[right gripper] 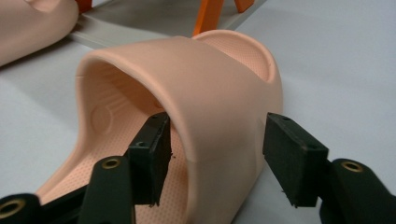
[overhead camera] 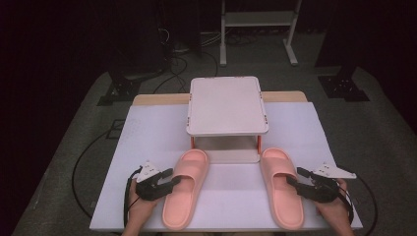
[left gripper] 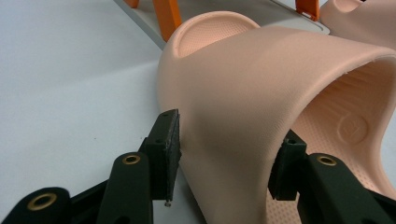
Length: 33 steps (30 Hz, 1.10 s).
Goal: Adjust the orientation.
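Two pink slippers lie toes-forward on the white table. My left gripper is at the outer side of the left slipper. In the left gripper view that gripper is open and straddles the side of the slipper's strap, one pad outside and the other under the strap. My right gripper is at the outer side of the right slipper. It stands open around the strap, with a gap beside the outer pad.
A small white rack with orange legs stands on a pale base just beyond the slippers' toes. A white frame and cables lie on the floor behind the table. A hand holds each gripper at the table's near edge.
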Available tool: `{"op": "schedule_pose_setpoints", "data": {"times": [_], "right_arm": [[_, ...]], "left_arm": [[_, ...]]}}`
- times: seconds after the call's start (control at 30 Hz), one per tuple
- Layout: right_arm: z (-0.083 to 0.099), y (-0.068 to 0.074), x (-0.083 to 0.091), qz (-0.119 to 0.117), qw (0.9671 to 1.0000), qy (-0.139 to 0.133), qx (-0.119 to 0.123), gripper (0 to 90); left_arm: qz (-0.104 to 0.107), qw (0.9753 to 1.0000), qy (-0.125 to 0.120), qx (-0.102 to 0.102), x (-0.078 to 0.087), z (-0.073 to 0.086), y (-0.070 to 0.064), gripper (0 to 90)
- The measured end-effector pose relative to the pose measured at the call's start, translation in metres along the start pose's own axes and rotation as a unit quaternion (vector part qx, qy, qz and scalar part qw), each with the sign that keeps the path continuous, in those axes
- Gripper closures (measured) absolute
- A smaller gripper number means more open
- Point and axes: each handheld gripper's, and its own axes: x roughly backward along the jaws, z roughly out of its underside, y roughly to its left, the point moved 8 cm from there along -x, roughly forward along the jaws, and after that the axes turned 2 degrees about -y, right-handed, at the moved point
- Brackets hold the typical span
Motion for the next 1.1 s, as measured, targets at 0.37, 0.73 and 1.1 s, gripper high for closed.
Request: {"op": "schedule_pose_setpoints", "data": {"times": [0.37, 0.73, 1.1], "right_arm": [[0.0, -0.002, -0.004, 0.026, 0.9996, 0.005, 0.005, 54.0], [-0.001, -0.006, -0.001, 0.051, 0.9986, 0.003, 0.012, 64.7], [-0.002, -0.011, 0.005, 0.062, 0.998, 0.0, 0.008, 71.6]], "left_arm": [[-0.008, 1.0, -0.001, 0.003, 0.001, 0.0, 0.001, 59.3], [-0.019, 0.9996, -0.009, 0.018, 0.005, -0.001, 0.005, 66.0], [-0.021, 0.9994, -0.017, 0.023, 0.008, -0.003, 0.007, 68.6]]}}
